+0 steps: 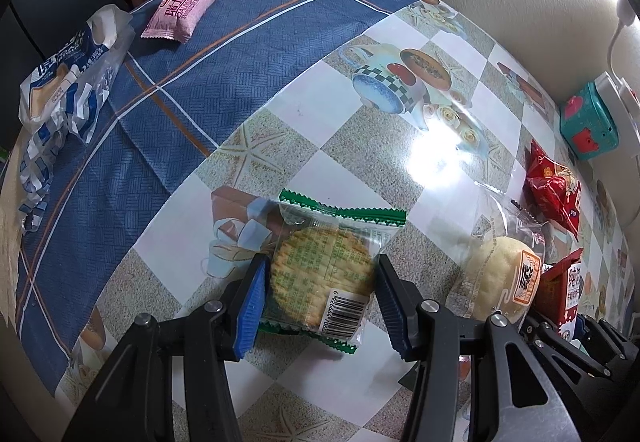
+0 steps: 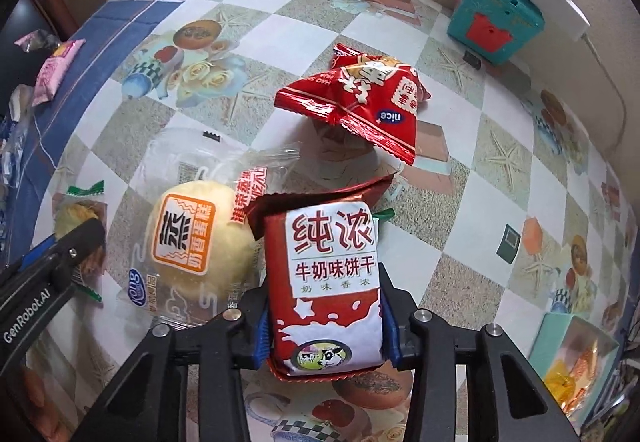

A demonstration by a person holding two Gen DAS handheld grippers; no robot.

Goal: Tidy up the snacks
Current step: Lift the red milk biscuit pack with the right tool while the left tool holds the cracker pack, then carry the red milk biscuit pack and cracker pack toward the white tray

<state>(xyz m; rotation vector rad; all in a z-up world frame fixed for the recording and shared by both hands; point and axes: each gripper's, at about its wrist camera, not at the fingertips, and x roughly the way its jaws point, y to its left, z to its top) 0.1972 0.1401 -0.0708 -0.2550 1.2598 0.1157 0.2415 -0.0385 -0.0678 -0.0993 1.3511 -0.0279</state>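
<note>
Rice cracker pack (image 1: 320, 274) lies on the tabletop (image 1: 400, 114) between left gripper (image 1: 318, 300) fingers, narrow, seemingly not yet clamped. Right gripper (image 2: 326, 326) fingers clamp milk biscuit pack (image 2: 328, 290). Bun (image 2: 192, 246) and red packet (image 2: 360, 102) lie loose nearby; sorting looks early. Only the left view shows the bread bag (image 1: 68, 82).

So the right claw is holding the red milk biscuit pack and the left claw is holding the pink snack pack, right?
Not quite. In the left wrist view, the left claw has the green-edged cracker pack between its fingers; the pink snack pack lies on the blue cloth. The right claw does hold the red milk biscuit pack.
</note>
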